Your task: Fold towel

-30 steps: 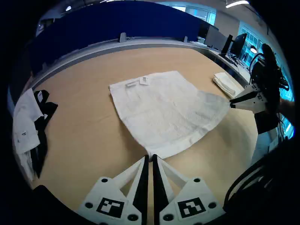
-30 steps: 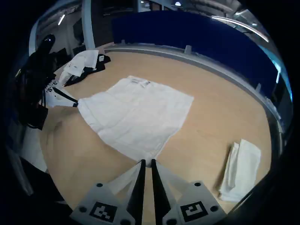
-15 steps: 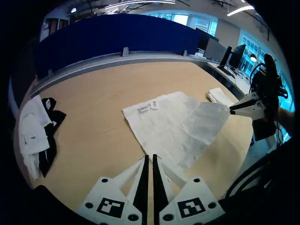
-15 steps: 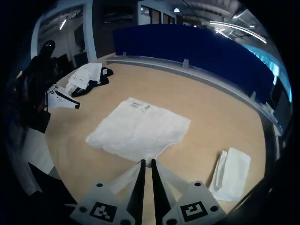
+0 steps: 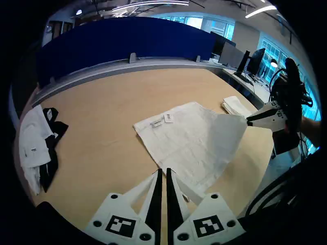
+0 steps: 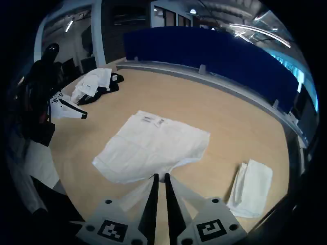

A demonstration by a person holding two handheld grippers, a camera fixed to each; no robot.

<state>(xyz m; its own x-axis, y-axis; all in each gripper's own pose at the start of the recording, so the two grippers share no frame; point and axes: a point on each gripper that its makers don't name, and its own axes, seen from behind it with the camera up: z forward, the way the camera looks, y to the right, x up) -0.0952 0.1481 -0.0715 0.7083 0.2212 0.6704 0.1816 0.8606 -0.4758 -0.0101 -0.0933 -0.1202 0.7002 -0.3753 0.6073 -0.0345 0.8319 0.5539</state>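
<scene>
Your right gripper (image 6: pixel 159 176) has its fingers closed tight on one corner of the white towel (image 6: pixel 151 147), the cloth bunching up right at the fingertips. In the left gripper view that same corner is lifted off the table (image 5: pixel 102 106) at the far right, pinched at the tip of the right gripper, and the towel rises toward it in a slanting sheet. The rest of the towel lies spread on the light wooden table near its middle, with the two small labels (image 5: pixel 162 119) at its far edge facing up. Your left gripper (image 5: pixel 164 170) has its fingers drawn in with just a thin slit between them. In its own view the towel's near edge runs just beside and behind its right finger, and I cannot tell from there whether any cloth is caught. In the right gripper view your left gripper hangs off to the left, above the table, and the towel's nearest corner lies flat on the wood, apart from its tips. A second, folded white towel (image 6: pixel 251 188) sits near the table edge on your right side, apart from the one you are working. A heap of white and black clothes (image 5: pixel 36 143) lies at the table's left end. A blue partition (image 5: pixel 122 36) runs along the far edge of the table.
</scene>
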